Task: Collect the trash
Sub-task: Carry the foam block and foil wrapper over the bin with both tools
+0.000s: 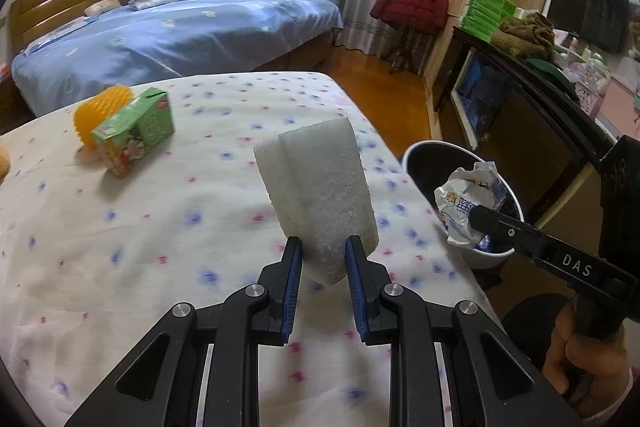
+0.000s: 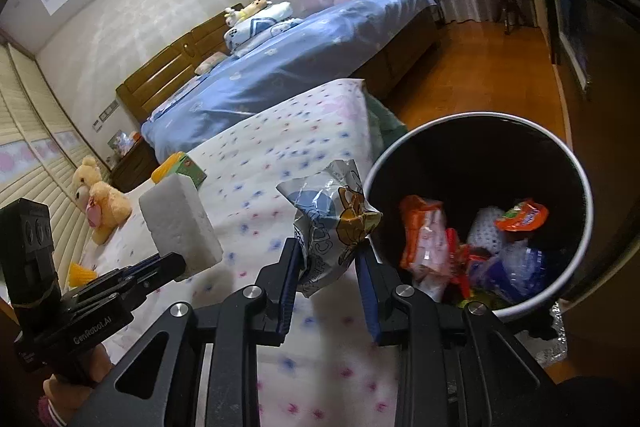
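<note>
The left hand-held gripper pinches a white foam block by its lower end; the block is thick, coarse-grained and stands upright above the flower-print bed sheet. The right hand-held gripper pinches a crumpled wrapper, silvery-white plastic printed with blue lettering and a yellow cartoon figure, held just left of the trash bin. The bin is round, white outside and black inside, standing on the floor to the right of the bed, with orange, red and blue packets lying in it. Far left on the sheet lie a green carton touching a spiky orange ball.
</note>
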`<act>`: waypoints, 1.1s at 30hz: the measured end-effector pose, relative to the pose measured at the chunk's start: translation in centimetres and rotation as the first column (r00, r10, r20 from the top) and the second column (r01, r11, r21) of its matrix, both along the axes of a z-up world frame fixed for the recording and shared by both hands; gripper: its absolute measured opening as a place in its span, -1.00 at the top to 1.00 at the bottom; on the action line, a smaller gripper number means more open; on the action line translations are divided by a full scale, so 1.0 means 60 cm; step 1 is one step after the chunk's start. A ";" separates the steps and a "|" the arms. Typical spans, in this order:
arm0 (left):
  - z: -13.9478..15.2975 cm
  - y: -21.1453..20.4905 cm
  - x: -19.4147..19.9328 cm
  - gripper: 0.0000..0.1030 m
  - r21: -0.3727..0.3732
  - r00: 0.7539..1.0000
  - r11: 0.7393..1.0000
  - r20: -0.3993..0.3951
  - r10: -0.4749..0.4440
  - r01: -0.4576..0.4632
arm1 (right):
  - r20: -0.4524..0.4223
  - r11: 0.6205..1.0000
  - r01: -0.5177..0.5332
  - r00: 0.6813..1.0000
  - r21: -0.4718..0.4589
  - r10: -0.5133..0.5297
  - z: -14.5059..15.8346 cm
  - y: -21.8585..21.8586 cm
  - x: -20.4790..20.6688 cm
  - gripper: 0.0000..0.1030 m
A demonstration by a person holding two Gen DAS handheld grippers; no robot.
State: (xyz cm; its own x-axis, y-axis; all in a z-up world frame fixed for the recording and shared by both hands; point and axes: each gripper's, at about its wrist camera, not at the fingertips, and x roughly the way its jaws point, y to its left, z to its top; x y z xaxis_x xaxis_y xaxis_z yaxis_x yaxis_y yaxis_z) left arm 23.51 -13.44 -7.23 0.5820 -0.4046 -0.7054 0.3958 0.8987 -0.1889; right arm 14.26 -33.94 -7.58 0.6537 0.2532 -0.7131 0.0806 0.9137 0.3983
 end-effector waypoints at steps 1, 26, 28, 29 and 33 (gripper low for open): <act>-0.001 -0.004 0.001 0.58 -0.002 1.000 1.000 -0.001 -0.004 0.004 | 0.000 1.000 0.007 1.000 -0.001 -0.007 0.000 -0.006 -0.003 0.44; -0.007 -0.114 0.018 0.58 0.001 0.994 0.994 0.001 -0.110 0.110 | -0.002 0.992 0.126 0.992 -0.021 -0.126 0.001 -0.092 -0.040 0.44; -0.006 -0.121 0.020 0.58 0.003 0.993 0.993 0.001 -0.117 0.117 | -0.005 0.991 0.133 0.991 -0.020 -0.133 -0.001 -0.097 -0.040 0.44; -0.008 -0.121 0.023 0.58 0.003 0.993 0.993 0.002 -0.121 0.121 | -0.007 0.991 0.136 0.991 -0.020 -0.136 -0.002 -0.099 -0.041 0.44; -0.006 -0.134 0.027 0.58 0.003 0.990 0.990 0.006 -0.140 0.140 | -0.009 0.989 0.146 0.989 -0.023 -0.146 -0.005 -0.111 -0.041 0.43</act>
